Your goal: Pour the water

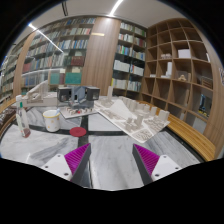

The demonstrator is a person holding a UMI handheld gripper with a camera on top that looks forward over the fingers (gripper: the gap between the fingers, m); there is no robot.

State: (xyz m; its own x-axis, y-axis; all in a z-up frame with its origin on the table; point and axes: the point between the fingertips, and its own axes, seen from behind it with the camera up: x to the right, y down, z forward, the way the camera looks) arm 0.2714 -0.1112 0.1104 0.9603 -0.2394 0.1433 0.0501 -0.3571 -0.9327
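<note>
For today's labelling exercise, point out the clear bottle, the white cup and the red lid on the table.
clear bottle (22, 118): gripper view, on its transparent body.
white cup (52, 120): gripper view, on its outer wall.
red lid (78, 132): gripper view, on its flat top, just ahead of the left finger.

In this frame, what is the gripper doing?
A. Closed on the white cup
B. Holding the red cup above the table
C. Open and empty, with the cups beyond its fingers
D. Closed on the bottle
C. The gripper is open with nothing between its fingers, and the white cup, red cup and bottle all stand on the table beyond them.
</note>
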